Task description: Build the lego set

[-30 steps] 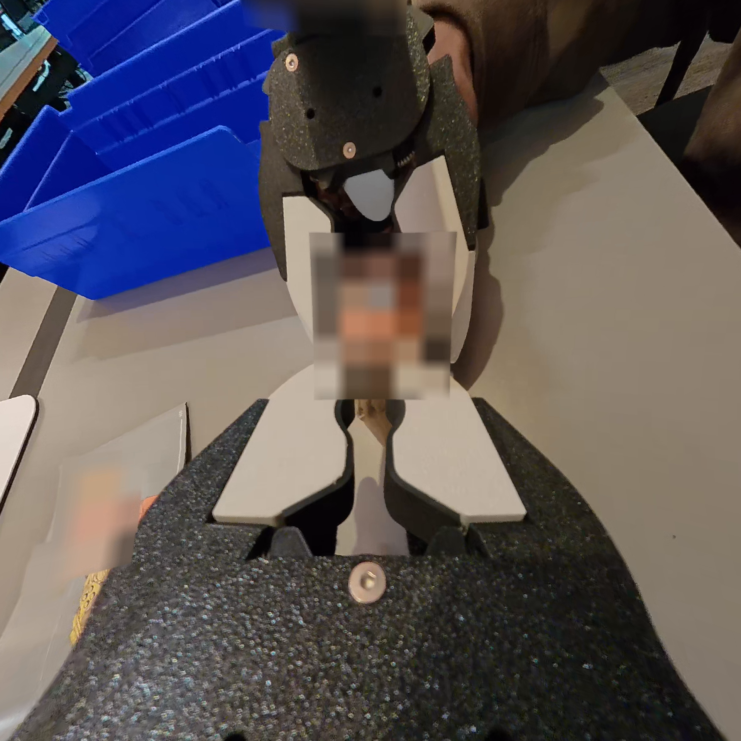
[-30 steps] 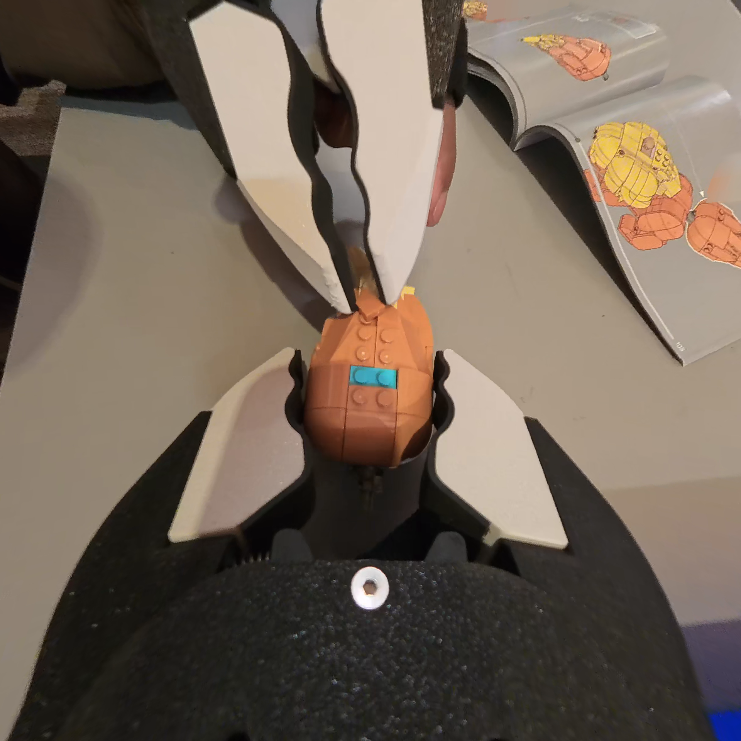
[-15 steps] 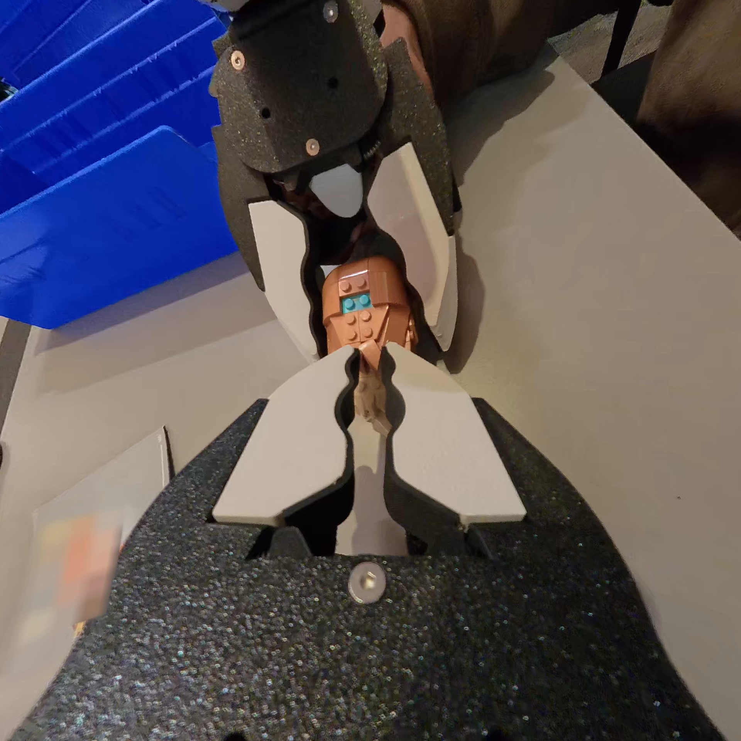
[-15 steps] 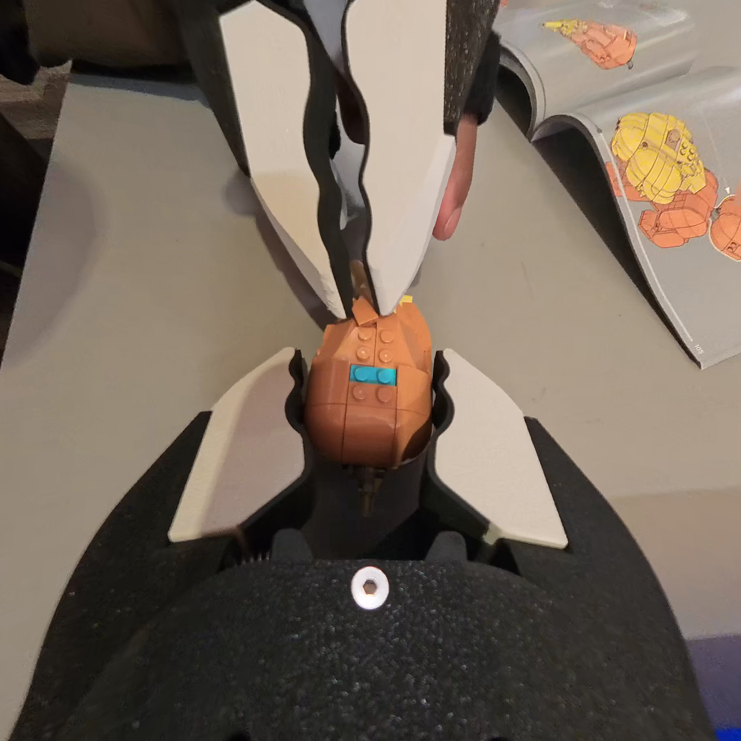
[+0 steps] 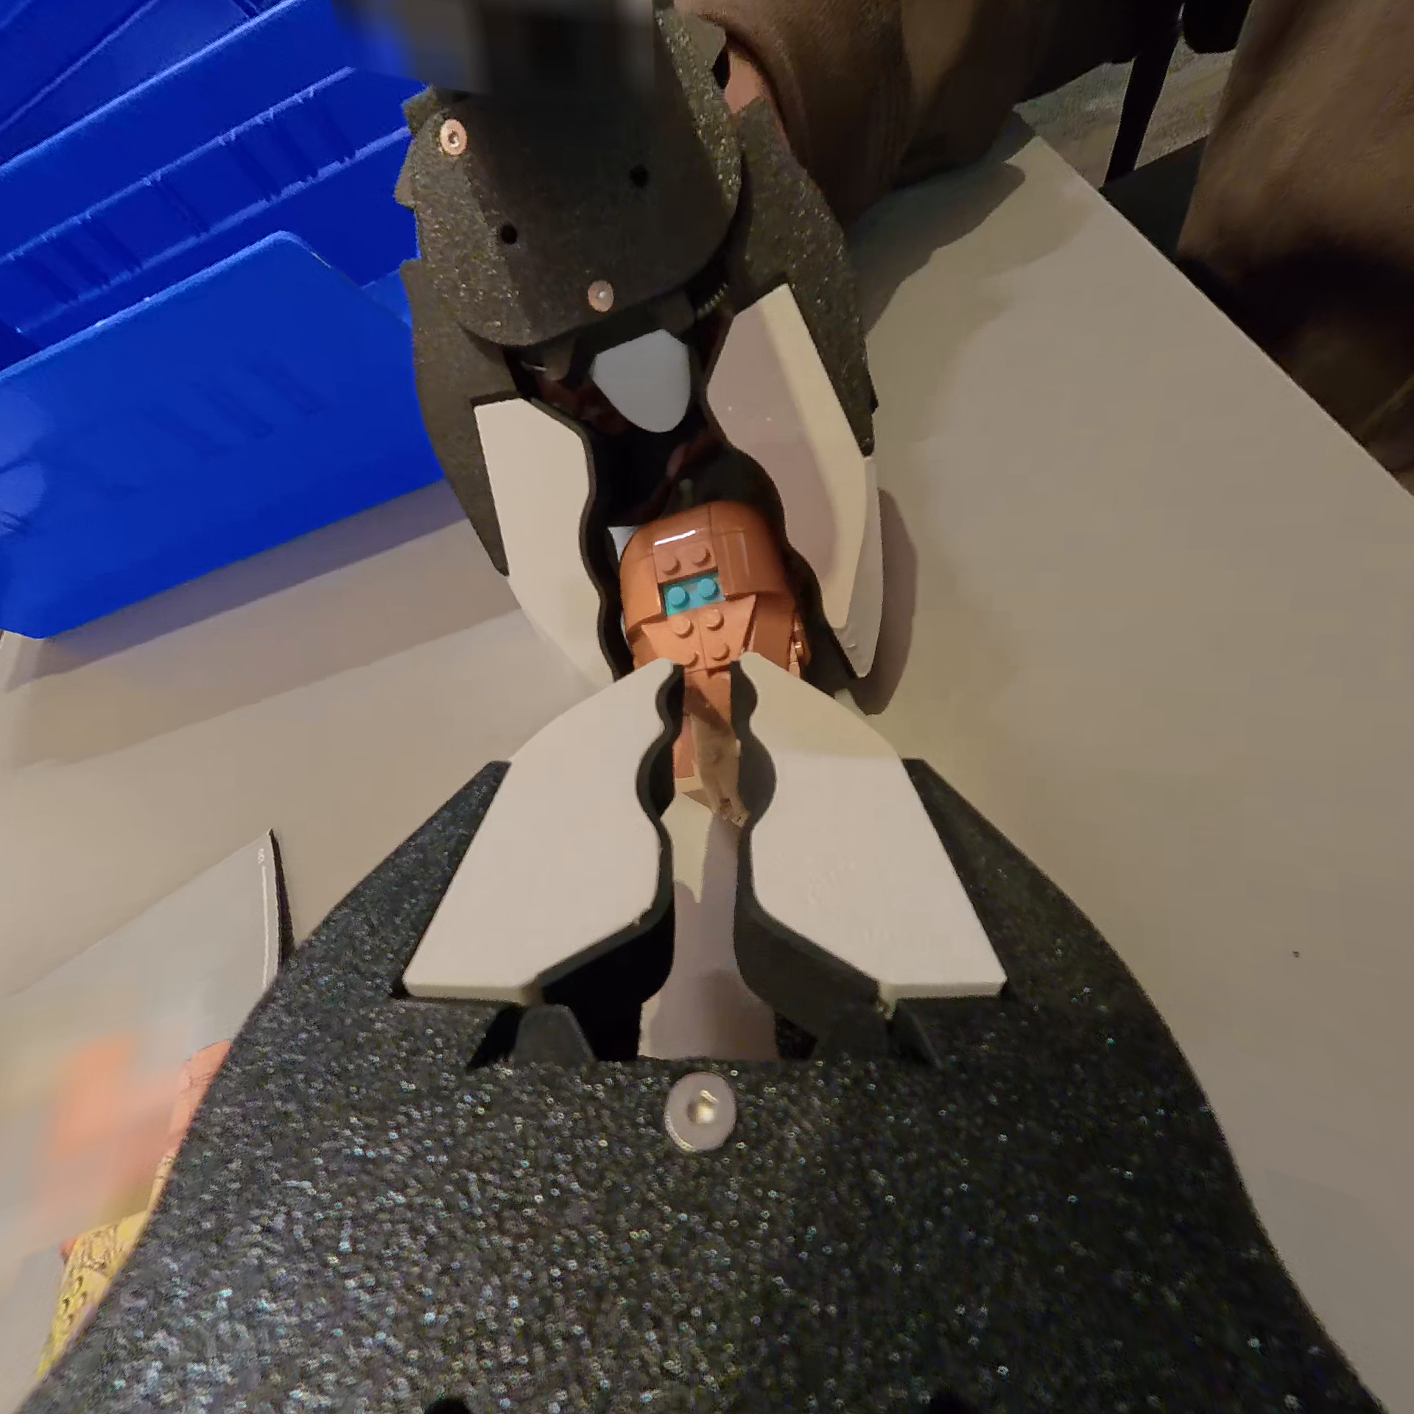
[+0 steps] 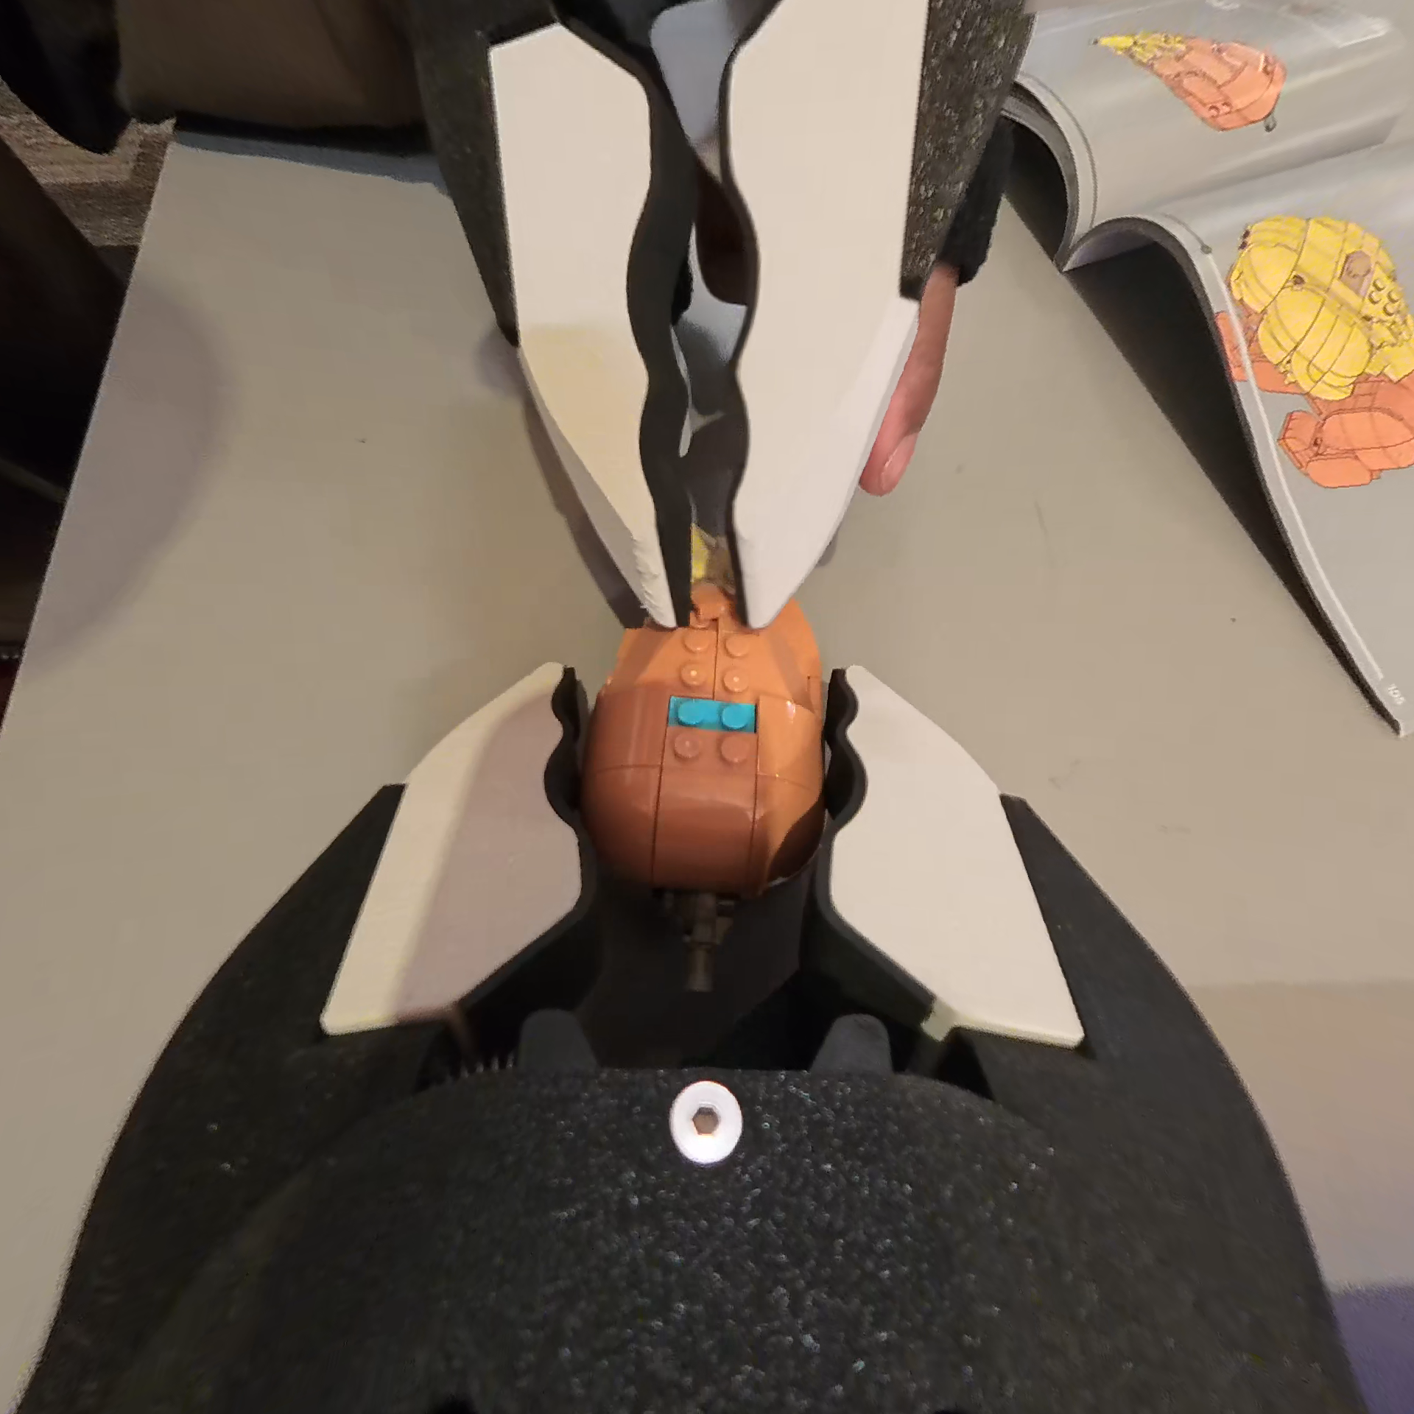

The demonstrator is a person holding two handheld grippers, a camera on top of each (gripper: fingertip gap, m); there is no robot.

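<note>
My right gripper (image 6: 700, 765) clamps the rounded brown lego body (image 6: 704, 773) by its flanks, above the table. At twelve o'clock, my left gripper (image 5: 704, 673) pinches a small tan piece (image 5: 708, 754) against it. Light, stiff, but seams may pop, so I'd squeeze the solid sides

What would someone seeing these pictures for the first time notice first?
First, the rounded orange lego model with its little teal brick, clamped at centre frame in the right gripper. Next, the left gripper coming in from the far side, pinching a small piece against the model's tip. Off to the sides lie an open instruction booklet and blue bins.
</note>
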